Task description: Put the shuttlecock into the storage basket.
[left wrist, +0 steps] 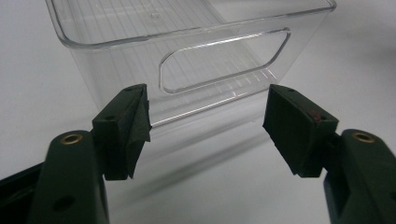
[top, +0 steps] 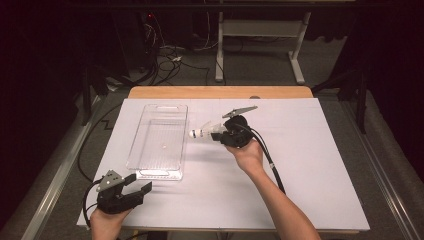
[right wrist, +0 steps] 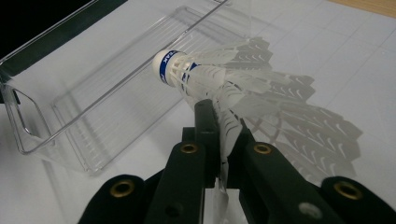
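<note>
The shuttlecock hangs just right of the clear plastic bin, above the sheet and near the bin's right rim, its blue-banded cork nose pointing left toward it. The white sheet covers the wooden table, and the bin stands left of centre on it. The right gripper is pressed together, pinching the shuttlecock's feather skirt. The left gripper rests at the near left, jaws spread, just before the bin's near end wall.

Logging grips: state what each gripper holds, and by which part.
Right gripper: shut on the shuttlecock, pinching its feather skirt. Left gripper: open, holding nothing.
</note>
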Tool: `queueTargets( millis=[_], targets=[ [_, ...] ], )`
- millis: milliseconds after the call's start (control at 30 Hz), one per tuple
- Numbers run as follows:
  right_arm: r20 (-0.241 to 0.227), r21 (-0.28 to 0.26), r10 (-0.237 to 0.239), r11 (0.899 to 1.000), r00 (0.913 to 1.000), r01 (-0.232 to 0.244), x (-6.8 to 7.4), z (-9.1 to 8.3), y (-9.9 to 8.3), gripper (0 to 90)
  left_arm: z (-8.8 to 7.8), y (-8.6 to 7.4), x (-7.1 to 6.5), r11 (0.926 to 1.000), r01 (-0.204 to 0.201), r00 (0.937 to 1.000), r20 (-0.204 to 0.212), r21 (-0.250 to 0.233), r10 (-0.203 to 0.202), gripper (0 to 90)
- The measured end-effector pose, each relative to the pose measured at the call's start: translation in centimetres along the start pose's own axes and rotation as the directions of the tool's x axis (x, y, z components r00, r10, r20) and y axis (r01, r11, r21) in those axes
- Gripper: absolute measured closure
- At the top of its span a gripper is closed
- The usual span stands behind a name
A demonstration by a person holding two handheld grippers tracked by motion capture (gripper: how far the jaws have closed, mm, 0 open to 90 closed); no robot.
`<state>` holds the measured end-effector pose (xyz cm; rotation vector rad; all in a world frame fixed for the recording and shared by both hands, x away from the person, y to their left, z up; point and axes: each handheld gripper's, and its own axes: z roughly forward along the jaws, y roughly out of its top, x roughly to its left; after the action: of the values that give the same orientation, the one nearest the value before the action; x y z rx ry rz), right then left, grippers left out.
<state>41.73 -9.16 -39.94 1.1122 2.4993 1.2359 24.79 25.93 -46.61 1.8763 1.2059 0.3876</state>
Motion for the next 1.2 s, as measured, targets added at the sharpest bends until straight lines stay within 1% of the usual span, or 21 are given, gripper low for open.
queueTargets(
  millis=[333, 567, 833, 900, 1000, 1033, 1133, 1200],
  targets=[
    [-0.012, -0.012, -0.013, 1.0, 0.9998, 0.013, 0.7, 0.4, 1.3, 89.2, 0.0, 0.0, 0.0, 1.0, -0.001, 1.0, 0.001, 0.0, 0.001, 32.3],
    [-0.011, -0.007, -0.021, 1.0, 0.9997, 0.021, 1.1, 0.7, 2.0, 89.2, 0.0, 0.0, 0.0, 1.0, -0.004, 1.0, 0.002, 0.0, 0.004, 32.4],
    [-0.019, -0.005, -0.02, 1.0, 0.9996, 0.02, 1.7, 1.8, 2.8, 89.2, 0.0, 0.0, 0.0, 1.0, -0.003, 1.0, 0.001, 0.0, 0.003, 32.4],
    [-0.02, 0.0, -0.033, 0.999, 0.9993, 0.033, 1.8, 2.1, 3.1, 89.2, 0.0, 0.0, 0.0, 1.0, -0.001, 1.0, 0.002, -0.002, 0.001, 32.3],
    [-0.026, -0.005, -0.031, 0.999, 0.9992, 0.031, 2.2, 2.5, 3.5, 89.1, 0.0, 0.0, 0.1, 1.0, 0.0, 1.0, 0.003, -0.001, 0.0, 32.4],
    [-0.025, -0.001, -0.042, 0.999, 0.9988, 0.042, 2.2, 2.5, 3.6, 89.1, 0.0, 0.0, 0.0, 1.0, -0.001, 1.0, 0.004, 0.002, 0.001, 32.4],
    [-0.029, 0.001, -0.036, 0.999, 0.9989, 0.036, 2.5, 2.9, 3.8, 89.1, 0.0, 0.0, 0.0, 1.0, -0.001, 1.0, 0.002, -0.003, 0.001, 32.4],
    [-0.029, 0.005, -0.047, 0.999, 0.9984, 0.048, 2.6, 3.2, 4.0, 89.2, 0.0, 0.0, 0.0, 1.0, 0.001, 1.0, 0.003, -0.003, -0.001, 32.4]
  ],
)
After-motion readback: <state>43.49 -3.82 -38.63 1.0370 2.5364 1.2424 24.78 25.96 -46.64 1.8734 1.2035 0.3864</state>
